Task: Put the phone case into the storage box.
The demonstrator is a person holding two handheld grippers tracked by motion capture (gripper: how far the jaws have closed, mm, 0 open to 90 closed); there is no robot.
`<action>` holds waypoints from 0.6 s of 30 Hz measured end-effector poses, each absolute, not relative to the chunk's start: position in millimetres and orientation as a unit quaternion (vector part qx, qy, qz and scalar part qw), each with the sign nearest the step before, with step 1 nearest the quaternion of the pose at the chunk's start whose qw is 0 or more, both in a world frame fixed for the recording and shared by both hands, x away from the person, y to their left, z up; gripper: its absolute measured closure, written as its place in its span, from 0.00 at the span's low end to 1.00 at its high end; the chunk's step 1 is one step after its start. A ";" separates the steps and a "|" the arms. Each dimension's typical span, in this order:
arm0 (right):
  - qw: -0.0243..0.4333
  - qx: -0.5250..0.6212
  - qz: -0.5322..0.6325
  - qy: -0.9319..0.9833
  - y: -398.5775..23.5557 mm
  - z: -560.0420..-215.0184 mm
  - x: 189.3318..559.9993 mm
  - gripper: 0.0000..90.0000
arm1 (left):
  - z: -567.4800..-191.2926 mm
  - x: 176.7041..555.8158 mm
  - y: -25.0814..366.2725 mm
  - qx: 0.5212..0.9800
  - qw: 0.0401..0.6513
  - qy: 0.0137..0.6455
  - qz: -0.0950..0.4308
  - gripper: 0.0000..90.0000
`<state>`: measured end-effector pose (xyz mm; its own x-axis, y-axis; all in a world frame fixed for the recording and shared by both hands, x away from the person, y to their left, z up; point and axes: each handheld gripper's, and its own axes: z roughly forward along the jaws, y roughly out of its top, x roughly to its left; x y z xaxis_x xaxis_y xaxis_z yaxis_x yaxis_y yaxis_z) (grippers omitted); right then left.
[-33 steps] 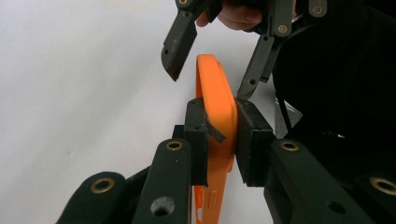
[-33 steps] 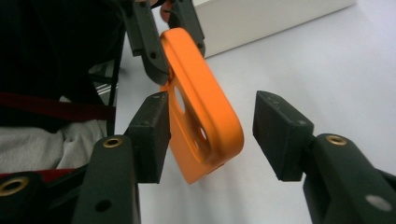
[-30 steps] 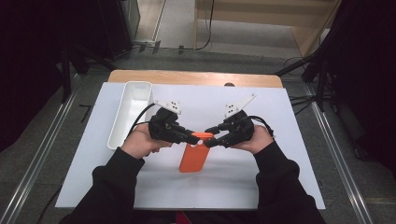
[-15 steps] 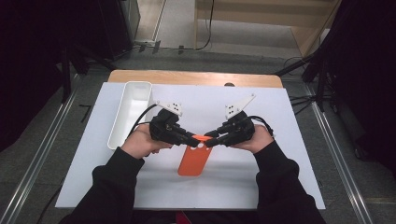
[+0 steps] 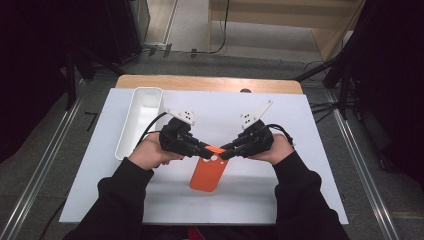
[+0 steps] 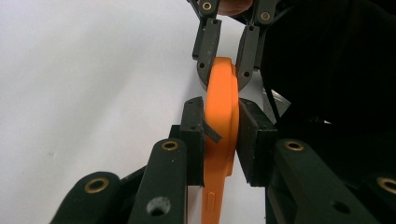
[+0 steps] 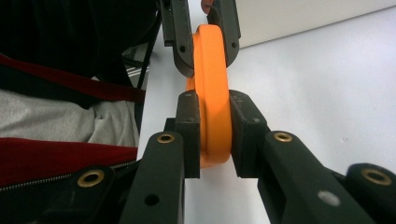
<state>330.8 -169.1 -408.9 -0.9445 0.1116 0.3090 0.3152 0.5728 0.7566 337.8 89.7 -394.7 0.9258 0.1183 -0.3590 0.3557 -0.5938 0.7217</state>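
an orange phone case sits near the middle of the white counter, its far end lifted between two grippers and its near end pointing toward the person at about 6 o'clock, resting on or just above the surface; which one i cannot tell. the left gripper comes in from 9 o'clock with its jaws clamped on the case's top edge. the right gripper comes in from 3 o'clock and its jaws are clamped on that same end, so the two sets of jaws nearly meet.

in the left gripper view the case runs edge-on between the black pads, pressed on both sides, with the right gripper gripping it farther along at 12 o'clock. in the right gripper view the case is squeezed the same way, the left gripper biting it beyond.

a long white tray lies at the counter's 10 o'clock, well apart from the case. both forearms wear dark sleeves.
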 end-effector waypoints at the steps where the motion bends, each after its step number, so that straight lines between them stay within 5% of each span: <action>1: 0.112 -0.120 -0.447 -0.879 -169.5 -408.4 330.7 0.83 | -394.7 337.9 89.8 0.881 0.431 0.136 -0.138 0.80; 18: 0.111 -0.155 -0.438 -0.878 -174.9 -402.8 330.2 0.83 | -392.8 340.0 91.7 0.874 0.447 0.162 -0.101 0.34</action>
<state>330.2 -174.9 -402.8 -0.9273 0.1757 0.3304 0.3697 0.5674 0.7358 340.0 91.7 -392.8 0.9269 0.1927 -0.3221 0.3740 -0.5474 0.7487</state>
